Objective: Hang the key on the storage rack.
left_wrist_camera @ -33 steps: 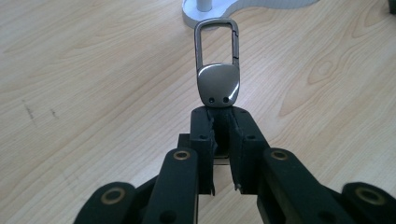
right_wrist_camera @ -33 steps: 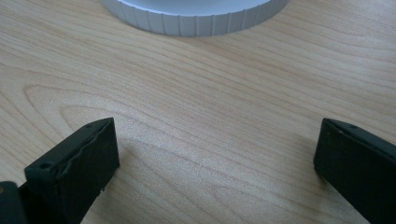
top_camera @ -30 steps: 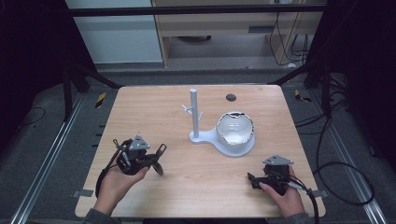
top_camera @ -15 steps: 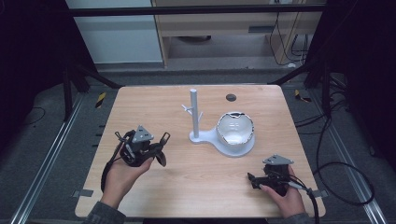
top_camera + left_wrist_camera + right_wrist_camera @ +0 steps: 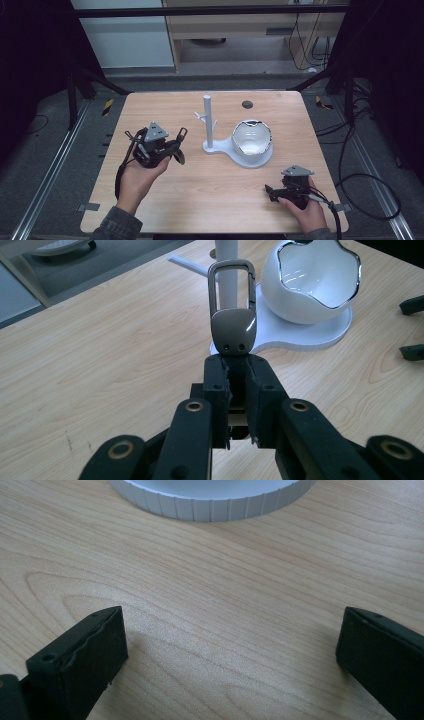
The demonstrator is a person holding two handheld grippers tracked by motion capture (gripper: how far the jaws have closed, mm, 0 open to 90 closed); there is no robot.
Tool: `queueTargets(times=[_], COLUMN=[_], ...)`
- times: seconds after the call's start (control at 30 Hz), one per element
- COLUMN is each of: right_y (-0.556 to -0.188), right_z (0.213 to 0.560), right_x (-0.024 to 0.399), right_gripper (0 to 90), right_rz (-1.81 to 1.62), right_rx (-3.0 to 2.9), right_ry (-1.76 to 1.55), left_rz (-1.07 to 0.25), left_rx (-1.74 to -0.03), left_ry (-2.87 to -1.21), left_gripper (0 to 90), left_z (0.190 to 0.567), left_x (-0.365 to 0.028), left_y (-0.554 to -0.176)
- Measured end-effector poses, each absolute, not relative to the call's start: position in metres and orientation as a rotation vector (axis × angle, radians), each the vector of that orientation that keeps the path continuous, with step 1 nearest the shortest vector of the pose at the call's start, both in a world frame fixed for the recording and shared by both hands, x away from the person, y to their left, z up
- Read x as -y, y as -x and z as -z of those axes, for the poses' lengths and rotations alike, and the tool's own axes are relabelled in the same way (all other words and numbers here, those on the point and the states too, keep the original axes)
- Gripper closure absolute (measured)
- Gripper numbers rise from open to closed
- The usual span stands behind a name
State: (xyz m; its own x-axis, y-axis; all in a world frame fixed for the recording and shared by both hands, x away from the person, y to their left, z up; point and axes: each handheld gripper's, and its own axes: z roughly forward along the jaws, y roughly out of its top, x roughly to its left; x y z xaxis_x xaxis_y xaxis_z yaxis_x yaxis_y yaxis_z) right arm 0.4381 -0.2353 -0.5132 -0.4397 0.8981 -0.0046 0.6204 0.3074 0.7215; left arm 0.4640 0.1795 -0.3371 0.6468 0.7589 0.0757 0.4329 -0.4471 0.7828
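Observation:
My left gripper [image 5: 175,146] [image 5: 239,362] is shut on a grey metal clasp [image 5: 182,133] [image 5: 233,315] with an oblong loop, held above the left half of the table. The loop points toward a white stand whose upright post [image 5: 208,120] [image 5: 227,250] has short side pegs. A white bowl with a silver rim [image 5: 251,137] [image 5: 312,280] sits on the stand's base [image 5: 220,148]. My right gripper [image 5: 270,192] [image 5: 230,635] rests open near the front right corner with bare wood between its jaws. The stand's ribbed base edge [image 5: 210,502] lies ahead of it.
The wooden table [image 5: 165,107] has a small dark round cap [image 5: 247,104] near its back edge. Cables trail from both grippers off the front edge. Dark floor and metal rails surround the table. The right gripper's jaw tips [image 5: 412,305] show at the right of the left gripper view.
My left hand has risen and moved toward the stand, carrying the clasp. The right hand has stayed where it was.

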Motion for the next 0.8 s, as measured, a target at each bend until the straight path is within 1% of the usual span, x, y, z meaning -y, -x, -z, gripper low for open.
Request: queueTargets(times=[0.8], right_y=[-0.4381], right_z=[0.5132], right_x=[0.2353], right_gripper=[0.4], right_rz=[-0.922], right_rx=[-2.172], right_ry=[-1.352], left_rz=[-0.583], left_rx=[-0.905], left_ry=[-2.087], left_gripper=[80.2], left_z=[0.3275], left_x=[-0.1721], left_y=[-0.4673])
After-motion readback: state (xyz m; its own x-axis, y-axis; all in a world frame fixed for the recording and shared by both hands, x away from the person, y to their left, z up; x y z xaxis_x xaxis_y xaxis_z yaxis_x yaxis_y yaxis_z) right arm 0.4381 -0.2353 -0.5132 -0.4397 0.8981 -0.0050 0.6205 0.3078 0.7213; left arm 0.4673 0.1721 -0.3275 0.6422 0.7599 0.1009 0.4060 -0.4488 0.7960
